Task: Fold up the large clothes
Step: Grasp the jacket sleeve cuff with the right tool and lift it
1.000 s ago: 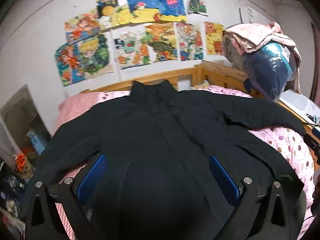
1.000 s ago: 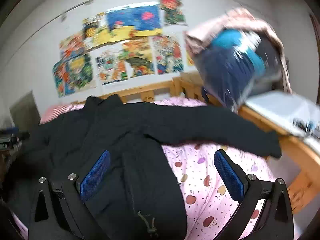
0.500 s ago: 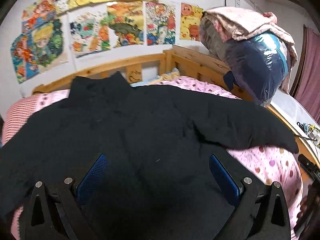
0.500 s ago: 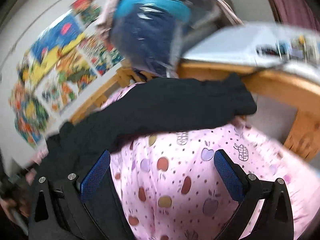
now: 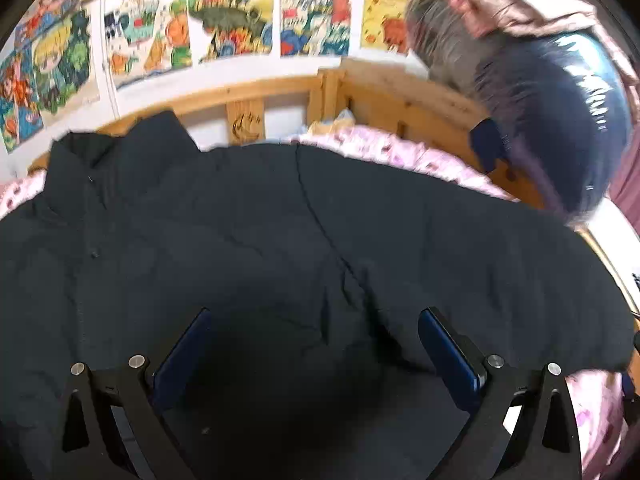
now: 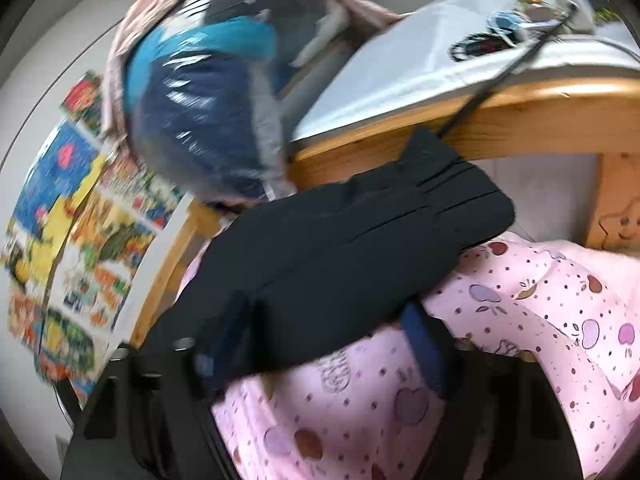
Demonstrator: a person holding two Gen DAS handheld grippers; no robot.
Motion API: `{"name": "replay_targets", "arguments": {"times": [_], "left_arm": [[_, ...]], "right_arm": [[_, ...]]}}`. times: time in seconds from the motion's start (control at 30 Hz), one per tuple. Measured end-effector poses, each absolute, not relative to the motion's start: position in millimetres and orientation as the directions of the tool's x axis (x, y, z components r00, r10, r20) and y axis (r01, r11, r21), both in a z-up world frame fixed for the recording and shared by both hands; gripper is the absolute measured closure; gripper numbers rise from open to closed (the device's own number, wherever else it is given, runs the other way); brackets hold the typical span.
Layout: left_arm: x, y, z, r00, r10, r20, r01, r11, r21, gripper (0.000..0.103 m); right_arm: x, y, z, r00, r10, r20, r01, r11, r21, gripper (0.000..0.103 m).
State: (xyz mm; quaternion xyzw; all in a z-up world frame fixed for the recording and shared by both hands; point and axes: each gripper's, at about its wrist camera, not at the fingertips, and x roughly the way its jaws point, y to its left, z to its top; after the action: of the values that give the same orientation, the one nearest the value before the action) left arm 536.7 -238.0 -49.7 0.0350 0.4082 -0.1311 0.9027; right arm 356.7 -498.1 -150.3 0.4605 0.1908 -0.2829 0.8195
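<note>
A large black jacket (image 5: 248,248) lies spread front-up on a pink patterned bed sheet (image 5: 400,152), collar toward the headboard. My left gripper (image 5: 316,344) hovers open over the jacket's chest, near the right armpit seam, holding nothing. In the right wrist view the jacket's right sleeve (image 6: 360,240) stretches toward the bed's wooden side rail, its cuff (image 6: 464,192) near the rail. My right gripper (image 6: 320,352) is open, low over the sheet (image 6: 520,312), with the sleeve's middle lying between its blue pads; that view is blurred.
A wooden headboard (image 5: 248,100) and side rail (image 6: 520,120) bound the bed. A bulky plastic-wrapped bundle of bedding (image 5: 560,112) sits at the far right corner. Cartoon posters (image 5: 224,12) cover the wall. A white desk top (image 6: 440,52) with small items lies beyond the rail.
Both grippers moved forward and right. The left closed in over the jacket's chest; the right swung toward the right sleeve, which now lies between its fingers.
</note>
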Motion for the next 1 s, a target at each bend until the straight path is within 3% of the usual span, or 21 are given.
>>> {"name": "replay_targets", "arguments": {"times": [0.2,0.47,0.77,1.0], "left_arm": [[563,-239,-89,0.559,-0.172,-0.811,0.225,0.973,-0.051,0.0],[562,-245,-110,0.54,-0.136,-0.831,0.252,0.968,0.006,0.0],[548,-214,-85,0.531,-0.238,-0.814,0.26,0.959,-0.111,0.0],[532,-182,-49,0.547,-0.266,-0.794,0.254,0.956,-0.146,0.0]], "right_arm": [[360,-501,-152,0.754,-0.357,-0.55,0.655,0.368,0.659,0.068],[360,-504,-138,0.772,-0.389,-0.503,0.632,0.384,0.673,0.093],[334,-496,-94,0.8,-0.401,-0.447,0.6,0.532,0.597,0.097],[336,-474,-47,0.813,-0.405,-0.418,0.57,0.702,0.428,0.098]]}}
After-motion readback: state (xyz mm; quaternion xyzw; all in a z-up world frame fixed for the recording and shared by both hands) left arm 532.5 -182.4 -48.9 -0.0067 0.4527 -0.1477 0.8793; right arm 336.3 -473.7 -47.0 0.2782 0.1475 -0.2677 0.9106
